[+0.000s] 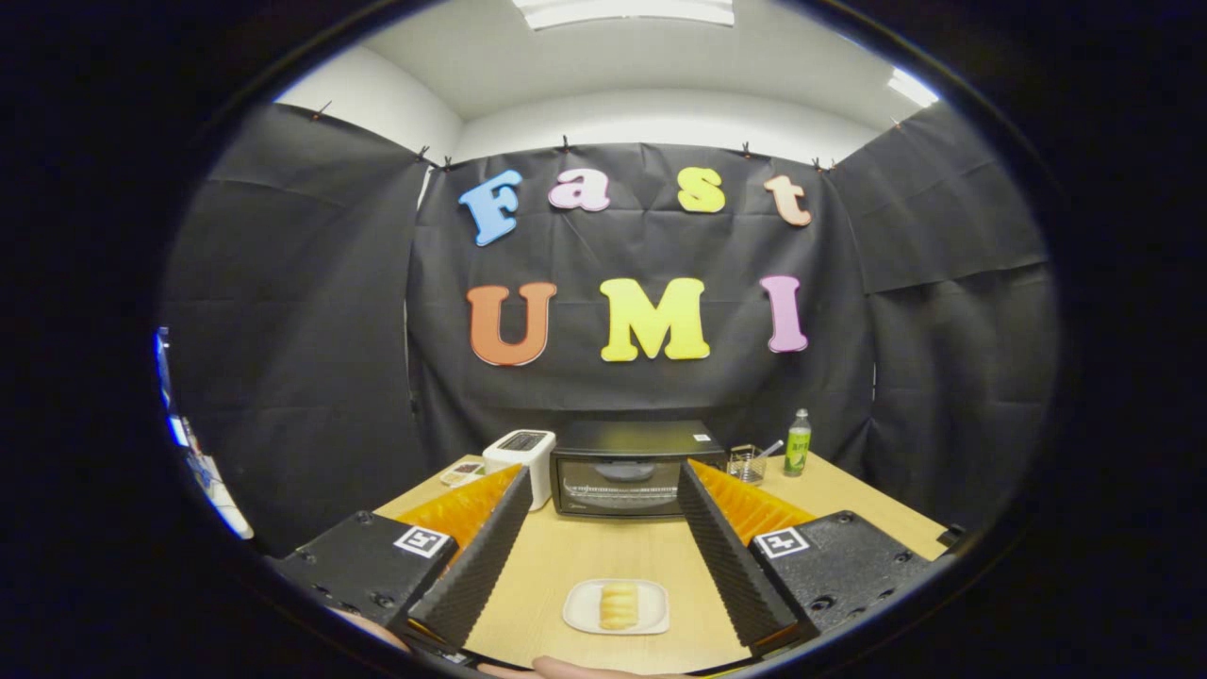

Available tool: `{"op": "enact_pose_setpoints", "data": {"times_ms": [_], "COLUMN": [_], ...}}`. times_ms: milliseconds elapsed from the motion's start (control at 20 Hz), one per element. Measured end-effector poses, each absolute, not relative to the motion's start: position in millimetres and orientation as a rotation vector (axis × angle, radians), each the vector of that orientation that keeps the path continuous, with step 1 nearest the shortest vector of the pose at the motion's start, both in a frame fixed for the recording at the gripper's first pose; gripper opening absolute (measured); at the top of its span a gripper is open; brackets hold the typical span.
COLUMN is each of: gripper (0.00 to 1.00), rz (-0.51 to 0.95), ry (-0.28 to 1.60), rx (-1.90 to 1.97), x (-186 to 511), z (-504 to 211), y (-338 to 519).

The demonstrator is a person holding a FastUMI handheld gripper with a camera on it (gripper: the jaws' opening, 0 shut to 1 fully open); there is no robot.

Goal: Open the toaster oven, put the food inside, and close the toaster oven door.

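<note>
Toaster oven [620, 469] first: it sits at the far side of the wooden table [575, 556], straight ahead of the gripper [600, 486], a dark box with a glass door that is closed, its front framed between the two fingers. The gripper's jaws stand spread wide and hold nothing. Nearer in, between the fingers and low down, a small white plate [617, 606] rests on the table with the food [619, 605] on it, a pale ridged roll that looks like bread or pastry. To my eye the oven itself is heavy and stiff enough to stay put, but the door will likely swing on a hinge along its lower edge, so the place to take hold should be the handle near its top edge; that handle is too small to make out clearly from here. The roll looks soft and light, easily crushed, so a gentle pinch across its short sides would suit it, or the plate's rim could be gripped instead, though a smooth plate may slip. A white toaster [521, 457] stands just left of the oven, touching or nearly so, and a small wire basket [746, 464] and a green bottle [798, 443] stand to its right, apart from it. Nothing of the task appears done yet.
</note>
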State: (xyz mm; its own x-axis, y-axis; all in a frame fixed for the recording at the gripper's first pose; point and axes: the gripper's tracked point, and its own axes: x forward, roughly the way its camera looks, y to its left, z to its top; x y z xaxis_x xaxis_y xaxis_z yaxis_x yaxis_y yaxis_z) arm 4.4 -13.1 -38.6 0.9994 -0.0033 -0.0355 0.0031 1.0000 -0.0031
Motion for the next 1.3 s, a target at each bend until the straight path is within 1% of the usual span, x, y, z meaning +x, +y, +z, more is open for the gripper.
{"op": "enact_pose_setpoints", "data": {"times_ms": [250,500,650,1100,1300], "gripper": [1.00,1.00,1.00,1.00,1.00], "rz": [0.038,-0.030,-0.053,-0.056,-0.038], "ry": [0.116,0.049,0.076,0.084,0.097], "rx": [0.044,-0.019,-0.002,-0.055,-0.064], "x": [14,39,63,183,241], "z": [-61,-52,-60,-69,-88], "y": [-4,-19,-27,-34,-36]}}
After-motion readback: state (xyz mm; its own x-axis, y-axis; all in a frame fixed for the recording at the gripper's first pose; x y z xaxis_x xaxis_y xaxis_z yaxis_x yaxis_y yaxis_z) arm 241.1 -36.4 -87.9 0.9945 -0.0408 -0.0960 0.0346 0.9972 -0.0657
